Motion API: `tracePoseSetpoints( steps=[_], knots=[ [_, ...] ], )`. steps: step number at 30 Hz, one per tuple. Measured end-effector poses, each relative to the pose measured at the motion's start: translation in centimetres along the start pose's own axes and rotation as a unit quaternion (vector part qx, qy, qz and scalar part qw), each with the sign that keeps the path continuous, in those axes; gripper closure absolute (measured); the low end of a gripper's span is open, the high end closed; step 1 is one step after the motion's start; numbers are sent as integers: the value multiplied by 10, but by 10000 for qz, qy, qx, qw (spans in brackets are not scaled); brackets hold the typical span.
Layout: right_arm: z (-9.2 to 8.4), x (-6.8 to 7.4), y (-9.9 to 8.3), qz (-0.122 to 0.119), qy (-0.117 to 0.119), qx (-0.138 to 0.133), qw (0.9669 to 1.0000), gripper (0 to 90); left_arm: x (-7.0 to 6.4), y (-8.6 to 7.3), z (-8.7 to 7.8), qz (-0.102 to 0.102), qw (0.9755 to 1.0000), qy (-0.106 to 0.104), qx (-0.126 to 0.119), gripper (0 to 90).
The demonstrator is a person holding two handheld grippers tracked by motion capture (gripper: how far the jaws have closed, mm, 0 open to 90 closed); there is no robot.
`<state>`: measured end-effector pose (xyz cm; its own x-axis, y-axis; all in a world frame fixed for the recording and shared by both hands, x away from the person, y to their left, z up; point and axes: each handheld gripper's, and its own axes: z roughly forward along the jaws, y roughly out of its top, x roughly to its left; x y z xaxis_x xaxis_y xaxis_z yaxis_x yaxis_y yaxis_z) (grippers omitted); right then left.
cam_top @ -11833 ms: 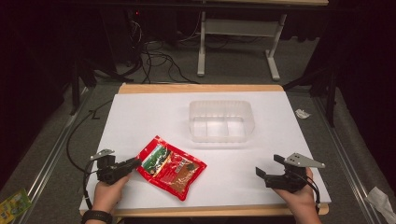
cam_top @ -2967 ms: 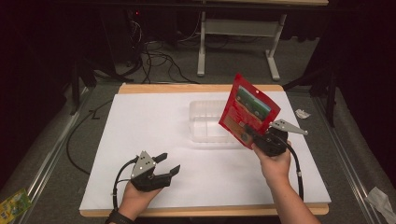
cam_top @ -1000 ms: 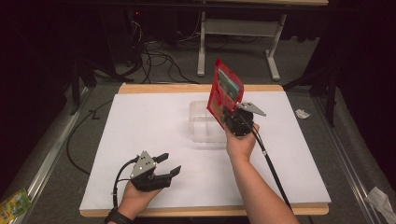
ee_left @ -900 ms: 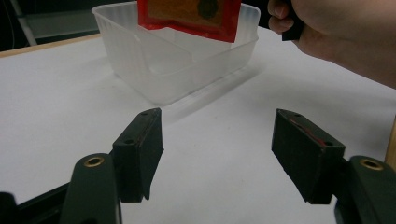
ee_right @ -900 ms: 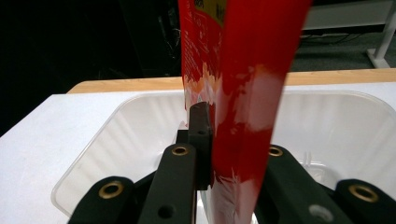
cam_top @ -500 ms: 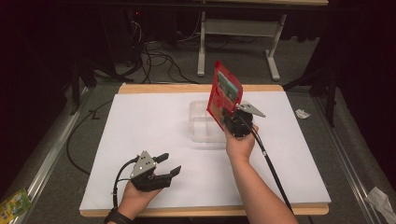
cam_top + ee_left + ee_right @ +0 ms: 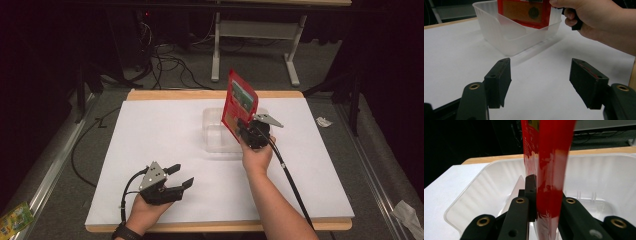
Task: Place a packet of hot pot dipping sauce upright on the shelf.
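Observation:
A red snack packet stands upright in the air, and my right gripper is shut on its lower edge. It hangs over a clear plastic container at the middle of the white table. In the right gripper view the packet rises from between the jaws, with the container just below. My left gripper rests open near the front left of the table with nothing between its fingers. The left gripper view has the gripper facing the container, with the packet inside its rim.
The white table top has a wooden edge at front and back. The right gripper's cable trails along the forearm. A green packet lies on the floor at the left. Crumpled paper sits off the right edge.
Earlier the packet lay flat on the table by the left gripper. The right gripper now holds it upright and has carried it left over the container. Over the last second it hardly shifted.

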<state>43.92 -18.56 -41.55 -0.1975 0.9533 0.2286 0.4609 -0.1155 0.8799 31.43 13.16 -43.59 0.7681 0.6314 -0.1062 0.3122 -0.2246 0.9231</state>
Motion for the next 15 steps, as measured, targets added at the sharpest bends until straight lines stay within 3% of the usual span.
tracePoseSetpoints(
  steps=[15],
  knots=[
    [7,-2,-12,-46,-9,165,9999,824,1,0,0,-7,10000,-32,32,342]
  ],
)
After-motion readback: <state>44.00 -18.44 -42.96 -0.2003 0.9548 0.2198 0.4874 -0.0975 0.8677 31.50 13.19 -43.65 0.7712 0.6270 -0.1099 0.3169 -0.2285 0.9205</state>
